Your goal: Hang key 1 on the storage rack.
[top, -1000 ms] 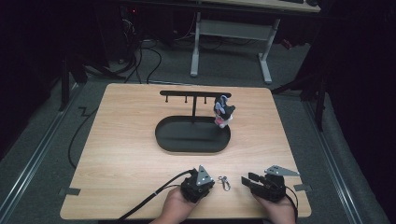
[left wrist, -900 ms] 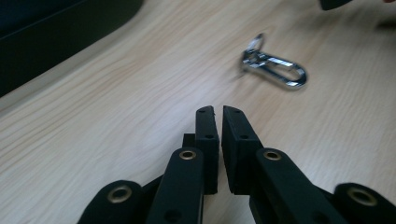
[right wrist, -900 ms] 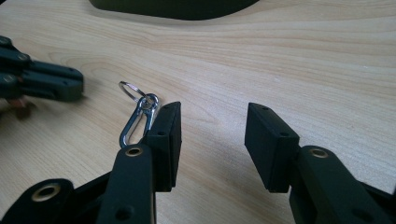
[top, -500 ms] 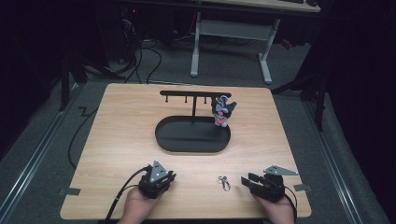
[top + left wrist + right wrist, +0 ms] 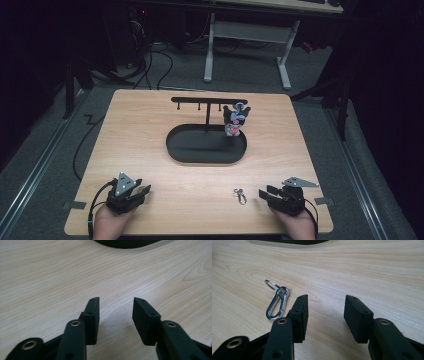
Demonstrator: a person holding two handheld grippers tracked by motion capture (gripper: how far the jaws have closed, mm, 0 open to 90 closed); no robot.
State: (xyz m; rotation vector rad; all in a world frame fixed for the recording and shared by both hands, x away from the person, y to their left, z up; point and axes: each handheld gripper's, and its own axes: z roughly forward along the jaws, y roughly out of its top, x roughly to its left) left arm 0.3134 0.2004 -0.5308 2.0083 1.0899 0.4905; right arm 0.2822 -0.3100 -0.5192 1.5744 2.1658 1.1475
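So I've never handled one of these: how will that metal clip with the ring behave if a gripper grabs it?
The metal clip is shiny and thin, so it likely slips between flat pads. It lies flat on the table, probably hard to get under. Its ring hangs loosely and would likely swing.

The setting reads as a lab or recording workspace rather than a home. A plain light-wood table (image 5: 150, 130) sits at the centre of the frame on grey carpet (image 5: 55, 150), lit from above while everything around it falls into darkness. Along the top of the frame stands a second desk with white metal legs (image 5: 210, 50), and to its left, in the upper left of the frame, black cables (image 5: 165, 65) lie tangled on the floor beneath dark equipment. A metal rail (image 5: 30, 185) runs diagonally along the floor at lower left, with another at lower right. Small pieces of tape (image 5: 74, 204) mark the table's near corners.
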